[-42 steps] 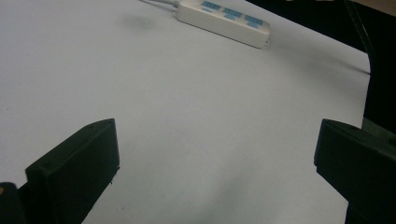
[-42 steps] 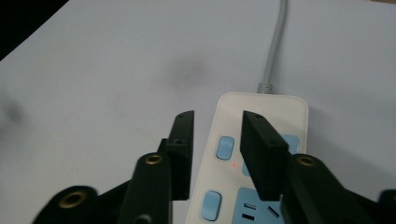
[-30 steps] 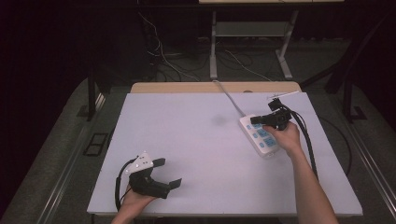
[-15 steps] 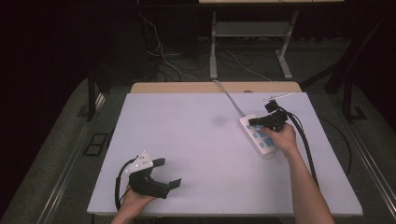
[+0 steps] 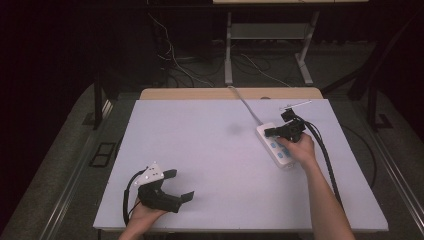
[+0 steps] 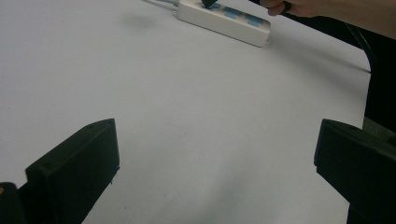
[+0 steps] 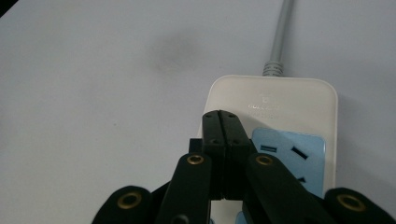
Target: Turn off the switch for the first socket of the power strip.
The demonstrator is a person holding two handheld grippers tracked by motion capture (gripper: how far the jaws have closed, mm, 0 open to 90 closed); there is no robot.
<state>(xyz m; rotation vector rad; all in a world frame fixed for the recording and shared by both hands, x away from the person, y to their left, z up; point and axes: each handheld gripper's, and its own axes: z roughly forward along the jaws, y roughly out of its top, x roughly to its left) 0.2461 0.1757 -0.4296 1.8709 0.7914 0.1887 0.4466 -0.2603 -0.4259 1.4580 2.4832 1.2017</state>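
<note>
White power strip lying flat on the right half of the pale desk, its long axis running diagonally away from the person and its grey cord leading off the far edge. The right hand-held gripper is poised over the cord end of the strip; in the right gripper view its two black jaws are pressed together with nothing between them, the tips over the strip's white casing just beside a blue socket panel. Whether the tips touch the casing cannot be told. The left hand-held gripper rests near the front left of the desk, well apart from the strip, its jaws spread wide over bare surface. Judged from its look, the strip is a rigid, light plastic body with smooth, somewhat slippery faces; it would likely slide or pivot under a sideways push, and the stiff cord would resist turning. The long side walls appear the surest place to take hold, across the narrow width; the flat top offers no purchase to closed jaws. The near end of the strip is covered by the right hand in the high view, the embossed marking on the casing is illegible, and any switch cannot be made out.
</note>
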